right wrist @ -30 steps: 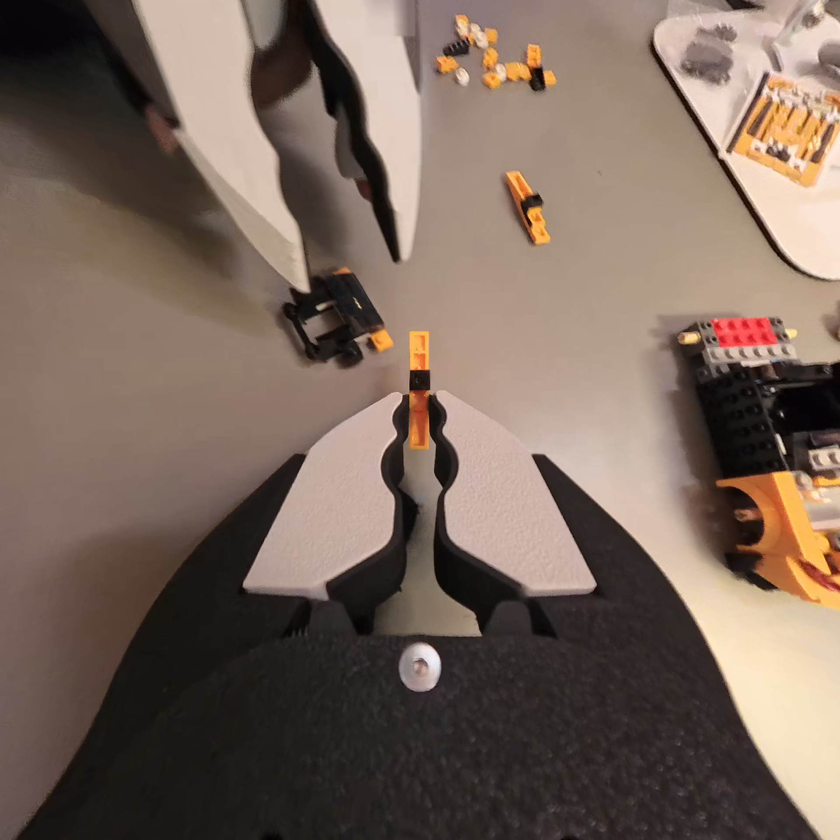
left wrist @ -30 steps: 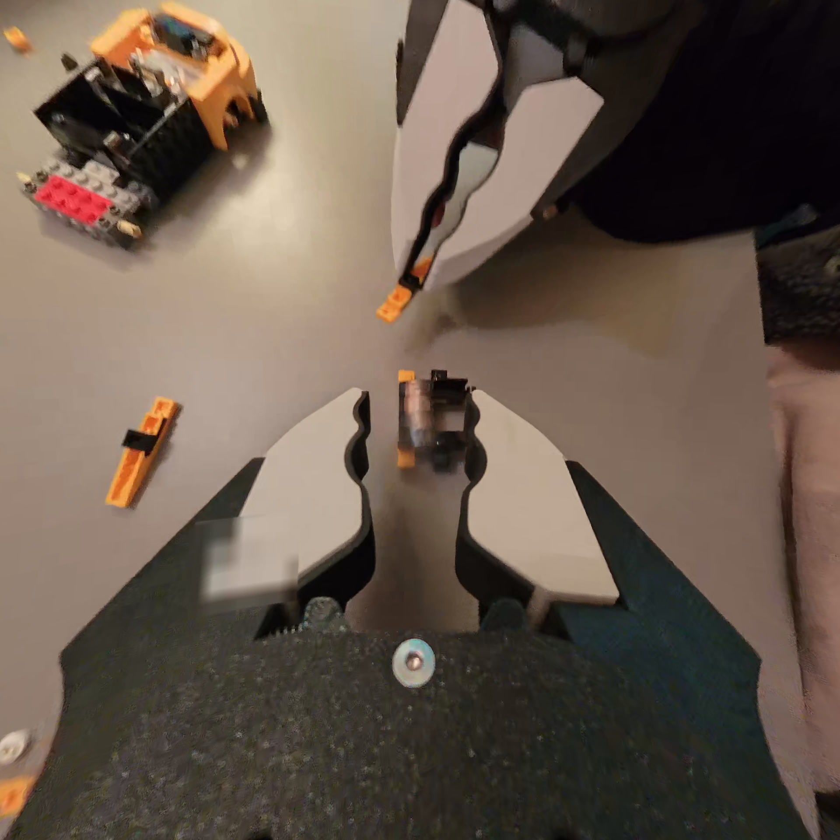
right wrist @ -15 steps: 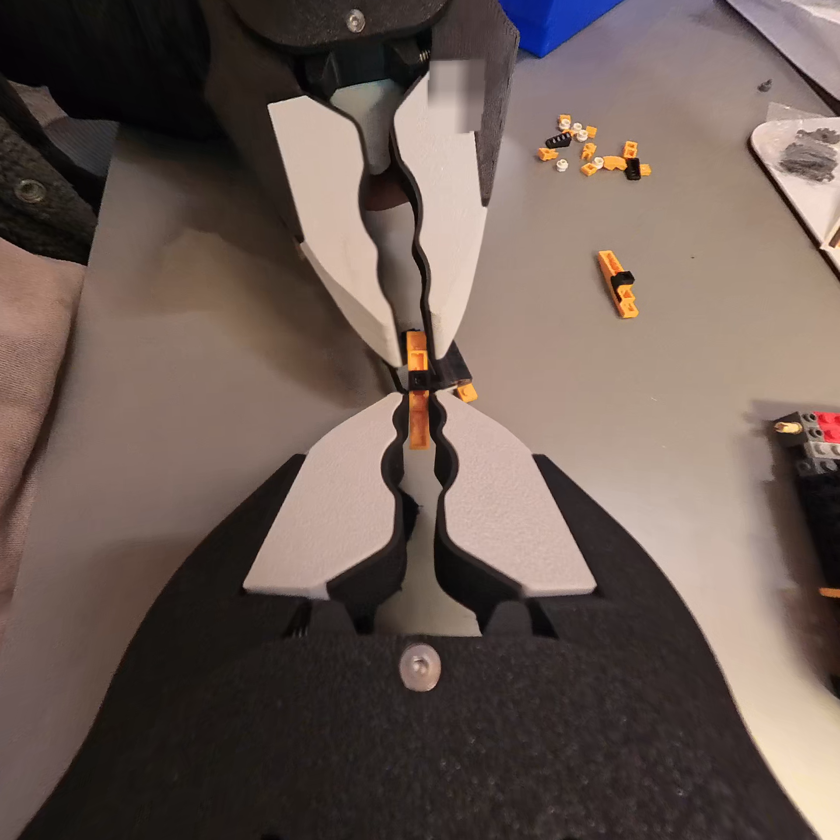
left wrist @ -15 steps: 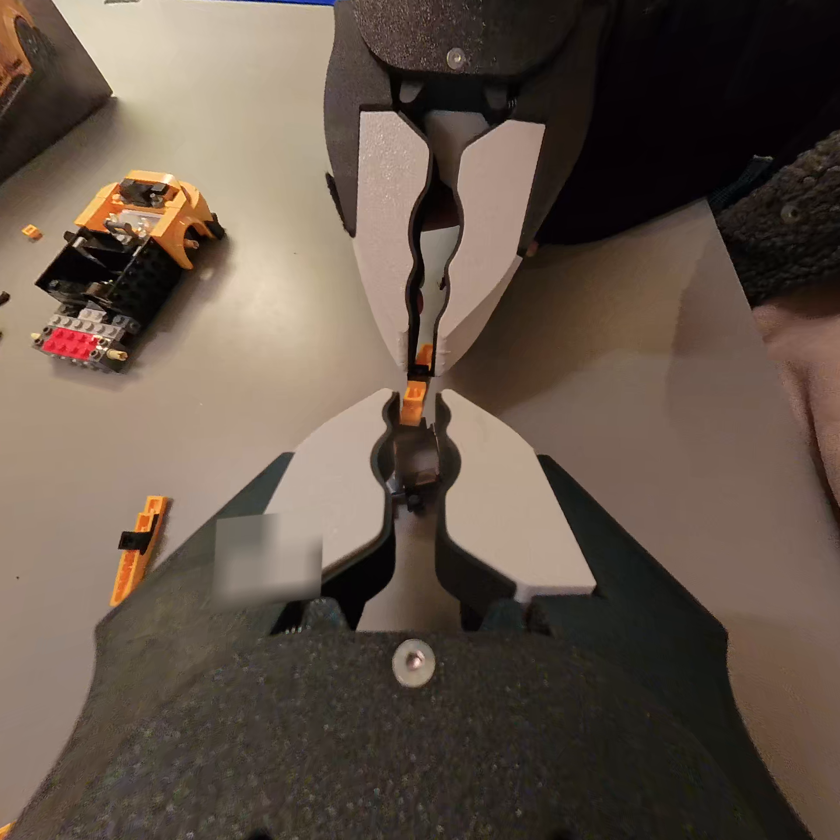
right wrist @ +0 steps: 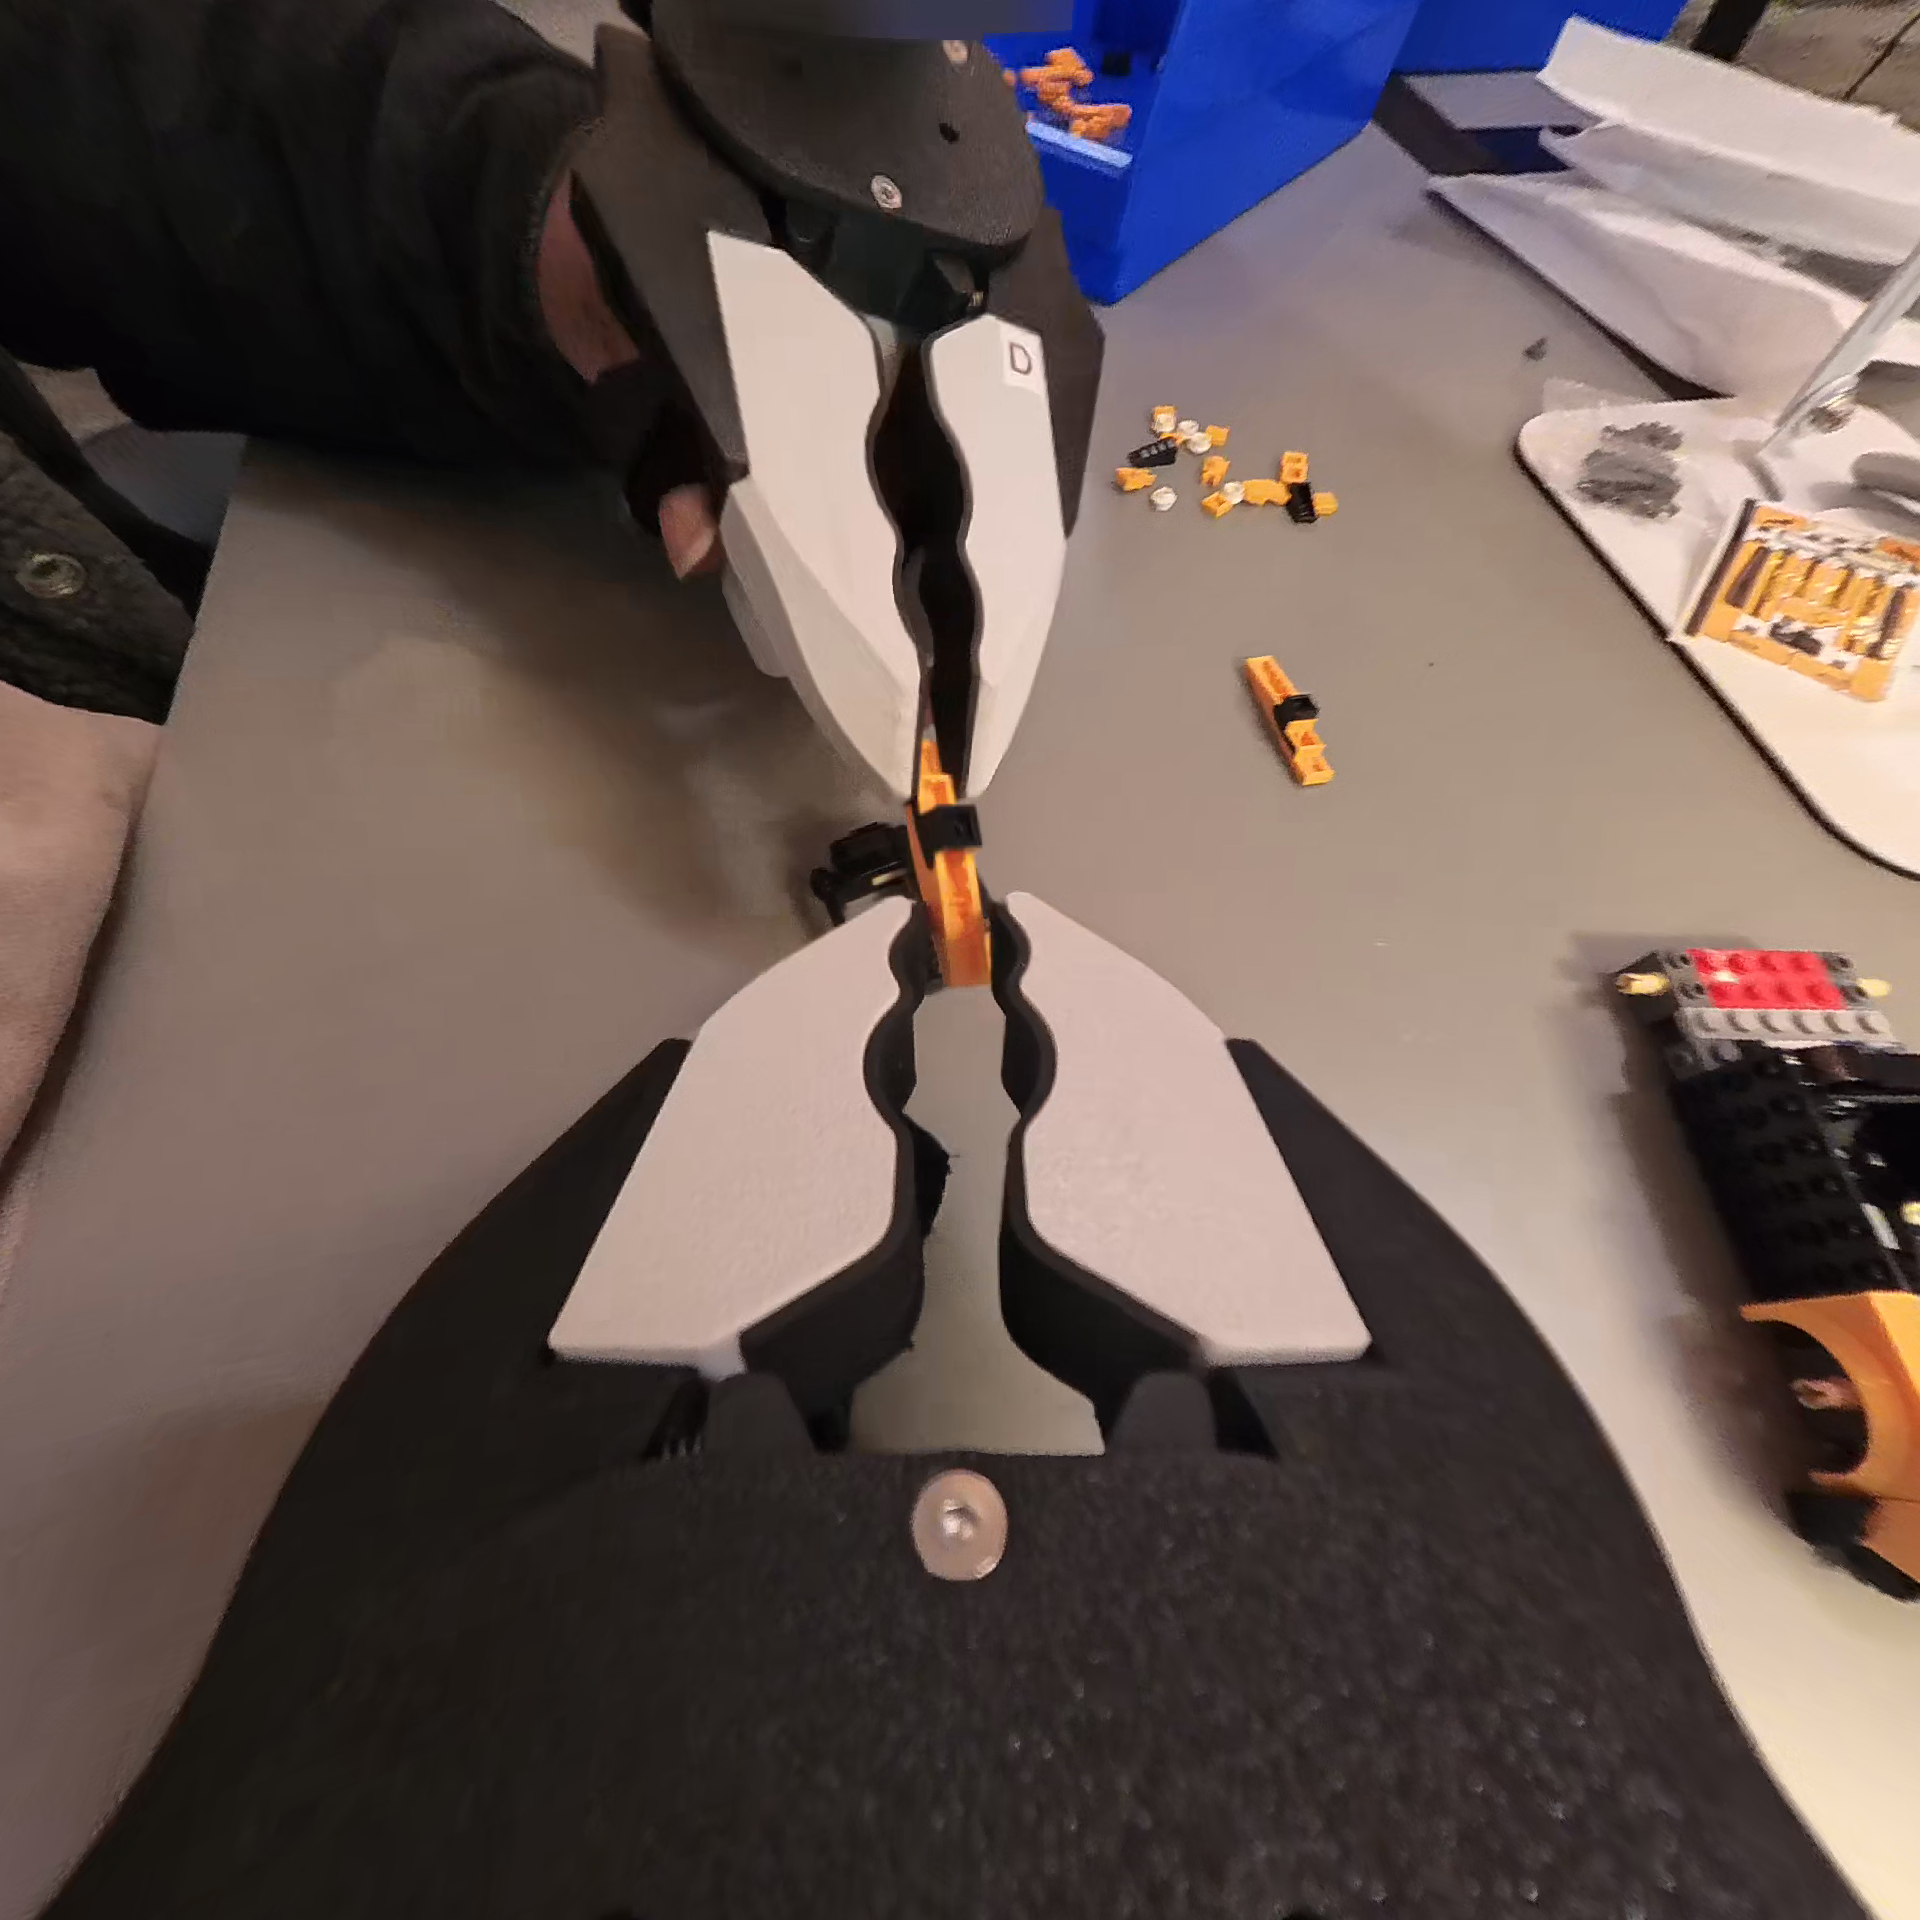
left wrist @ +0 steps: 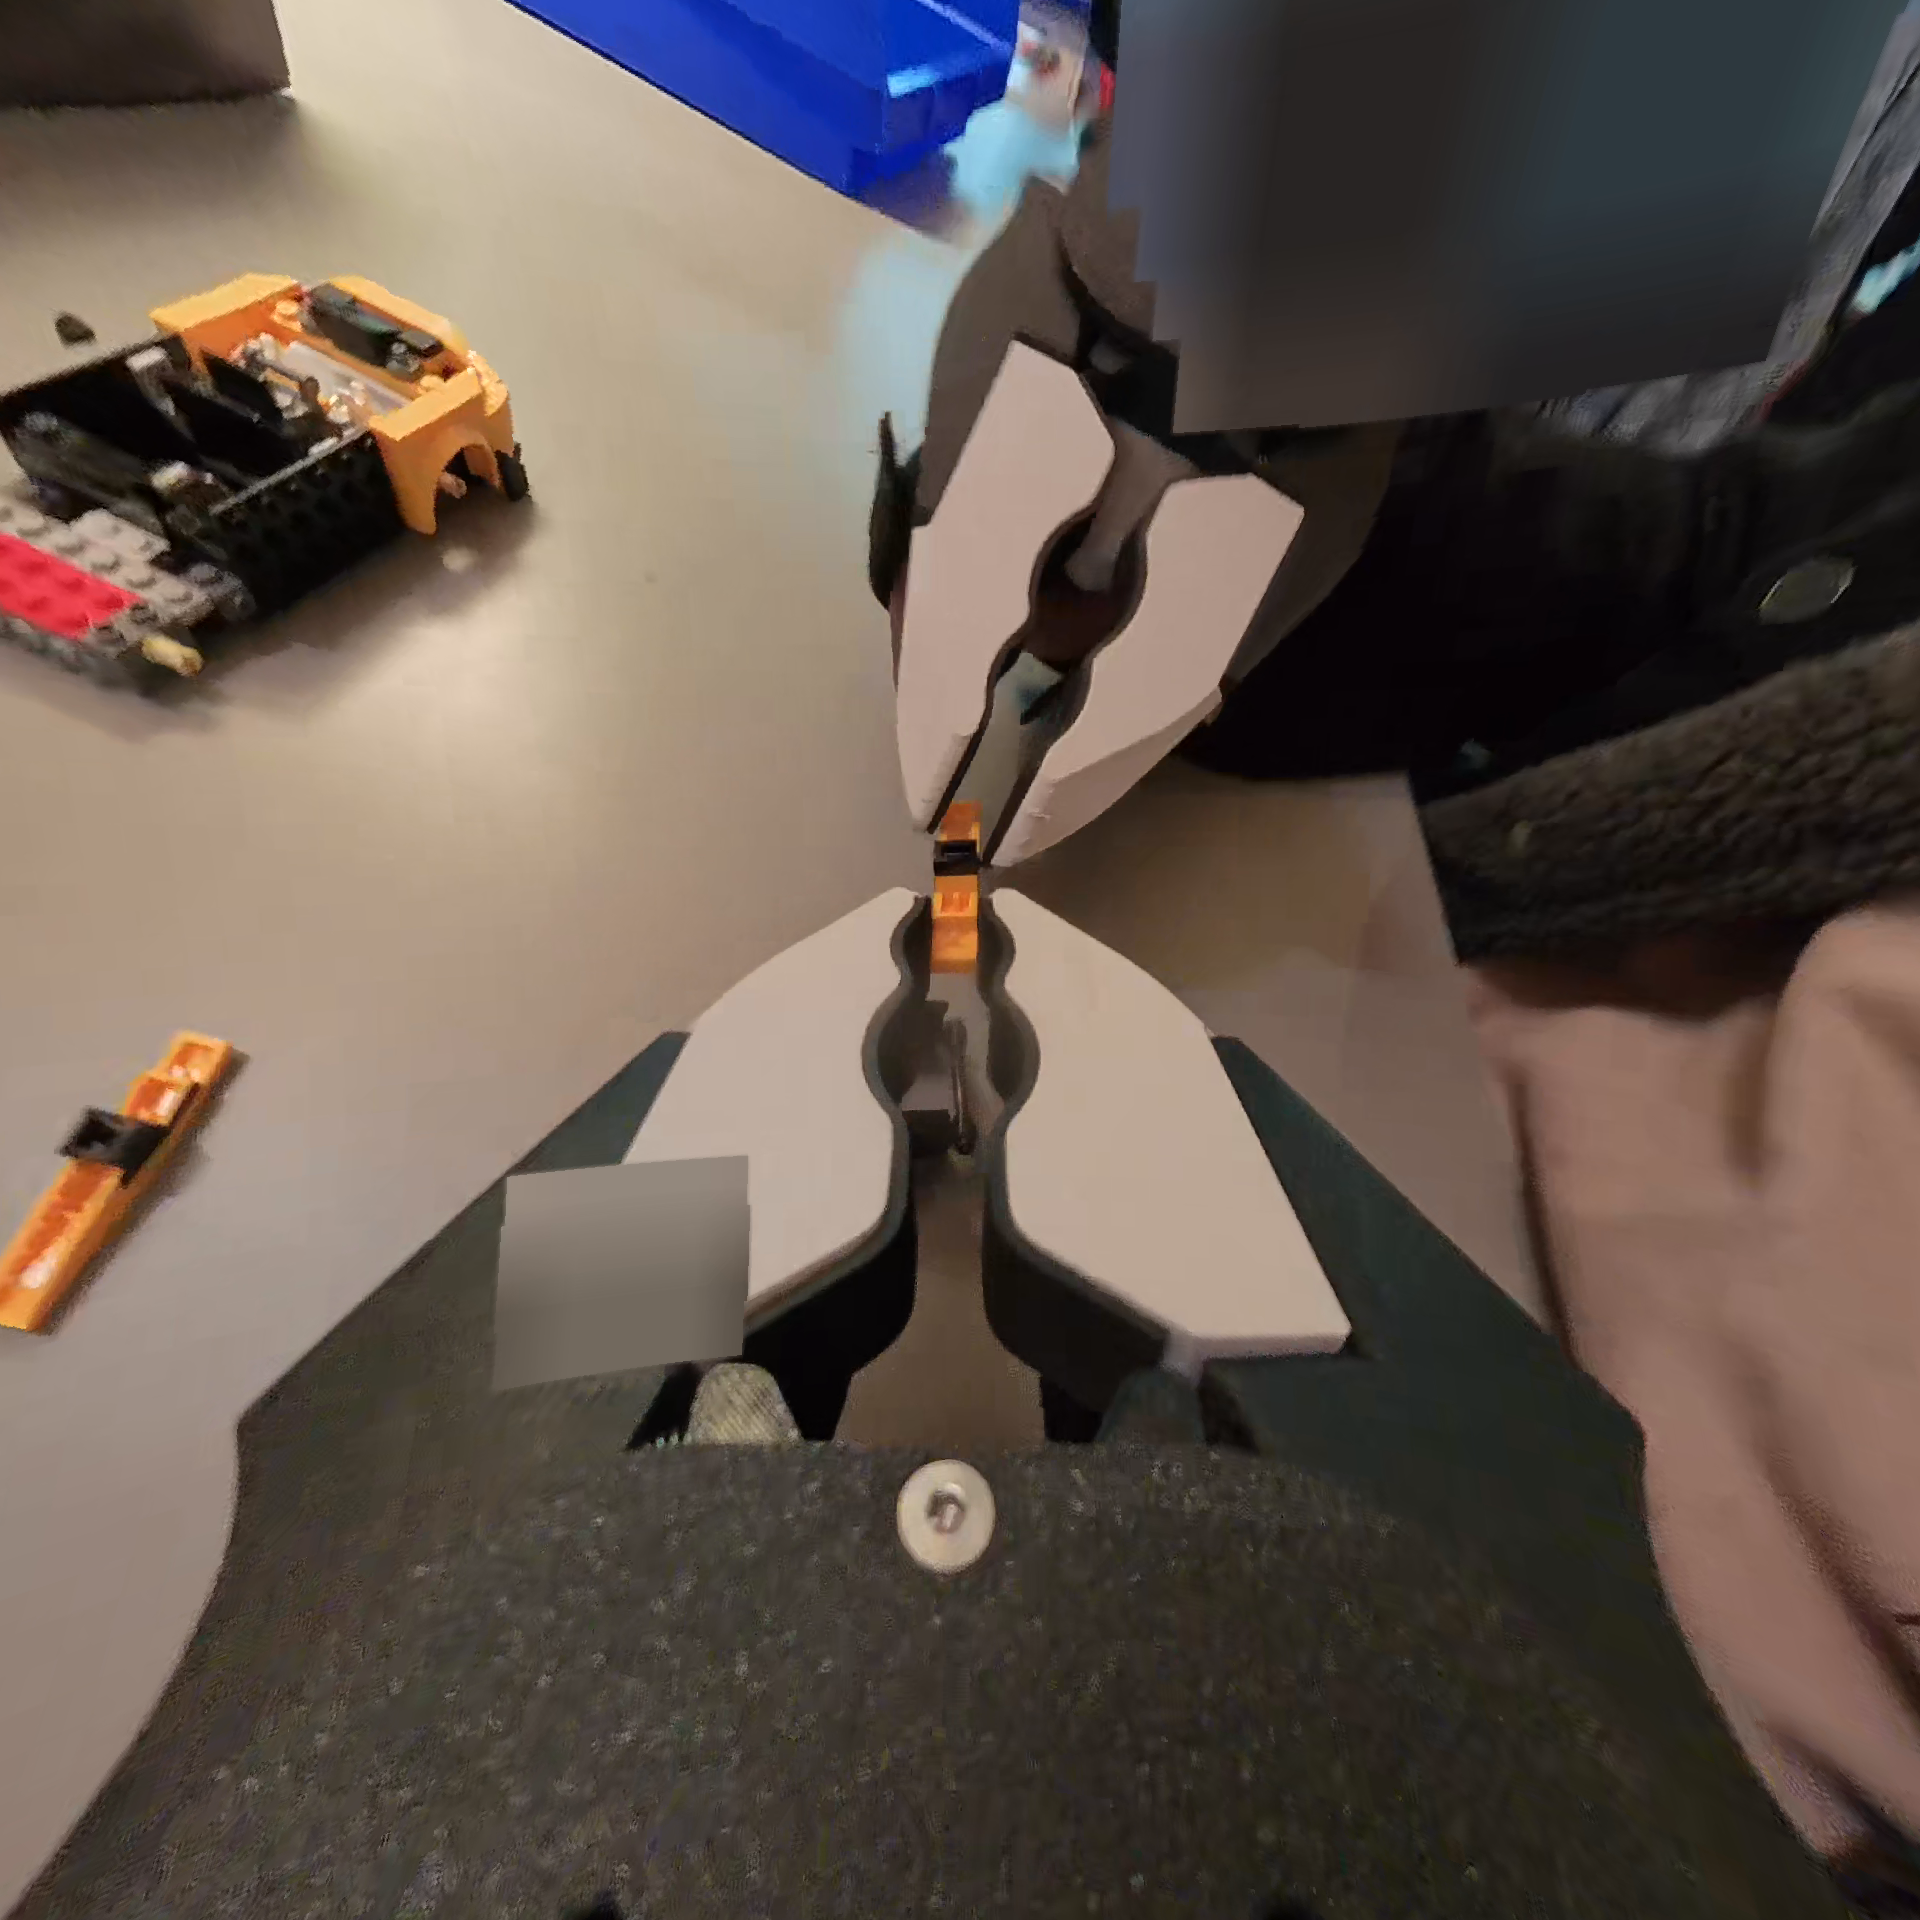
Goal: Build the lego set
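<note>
Both grippers are nose to nose above the grey tabletop [right wrist: 436, 831], left gripper [left wrist: 954, 906] and right gripper [right wrist: 954, 914] each with jaws clamped on an end of the orange strip with a black clip [right wrist: 948, 873]. A second ago only the right one held it, and the small black assembly [right wrist: 857, 862] the left was closing around now sits on the tabletop.

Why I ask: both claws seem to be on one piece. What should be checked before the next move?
1. Right claw shut on the orange strip: ok.
2. Left claw shut on the strip's other end: ok.
3. Black clip sits on the strip between the two claws: ok.
4. Strip straight, not bending under the two grips: cannot tell, as the right wrist view is blurred there.
5. Black subassembly free of the strip: cannot tell.
6. Spare strip and car body lie well away from both claws: ok.
</note>
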Action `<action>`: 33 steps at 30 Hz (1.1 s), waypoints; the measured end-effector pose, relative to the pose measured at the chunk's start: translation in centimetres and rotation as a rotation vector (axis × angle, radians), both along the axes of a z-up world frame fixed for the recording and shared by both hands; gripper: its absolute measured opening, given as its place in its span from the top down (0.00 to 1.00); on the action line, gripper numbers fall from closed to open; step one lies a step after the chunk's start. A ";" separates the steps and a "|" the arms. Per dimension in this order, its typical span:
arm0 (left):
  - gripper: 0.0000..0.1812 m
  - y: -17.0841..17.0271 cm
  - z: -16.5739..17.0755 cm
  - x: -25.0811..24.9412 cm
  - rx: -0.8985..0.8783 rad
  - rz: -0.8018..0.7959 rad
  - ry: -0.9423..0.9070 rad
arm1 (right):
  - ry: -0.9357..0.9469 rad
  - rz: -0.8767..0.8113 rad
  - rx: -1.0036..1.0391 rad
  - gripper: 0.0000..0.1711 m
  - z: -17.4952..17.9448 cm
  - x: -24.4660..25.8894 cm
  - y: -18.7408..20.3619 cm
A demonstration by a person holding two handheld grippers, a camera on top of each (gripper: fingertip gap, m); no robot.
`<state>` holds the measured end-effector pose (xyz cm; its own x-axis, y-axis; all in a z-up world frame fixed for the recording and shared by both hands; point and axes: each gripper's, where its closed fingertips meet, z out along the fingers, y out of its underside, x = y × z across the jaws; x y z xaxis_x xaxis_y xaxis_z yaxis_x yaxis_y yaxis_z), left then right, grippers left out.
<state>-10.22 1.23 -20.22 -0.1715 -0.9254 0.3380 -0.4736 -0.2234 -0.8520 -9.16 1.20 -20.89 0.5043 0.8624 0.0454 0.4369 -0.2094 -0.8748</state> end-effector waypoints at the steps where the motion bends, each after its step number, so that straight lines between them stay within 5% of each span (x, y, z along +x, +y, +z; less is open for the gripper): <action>1: 0.96 0.3 0.2 0.0 -0.057 0.015 -0.006 | -0.009 -0.013 0.024 0.93 0.1 0.2 0.2; 15: 0.96 1.4 0.4 0.0 -0.696 0.116 0.009 | -0.377 -0.068 0.543 0.87 0.8 0.7 1.8; 27: 0.96 1.1 0.0 0.2 -0.801 0.139 0.048 | -0.535 -0.010 0.687 0.94 0.2 -0.4 1.4; 33: 0.89 1.0 1.2 -0.1 -0.652 0.066 -0.009 | -0.173 -0.018 0.327 0.95 0.9 -0.4 0.6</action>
<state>-10.30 2.25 -19.05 -0.1264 -0.5399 0.8322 -0.4347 -0.7239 -0.5357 -9.52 1.84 -19.99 0.4801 0.7791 0.4032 0.5827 0.0603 -0.8104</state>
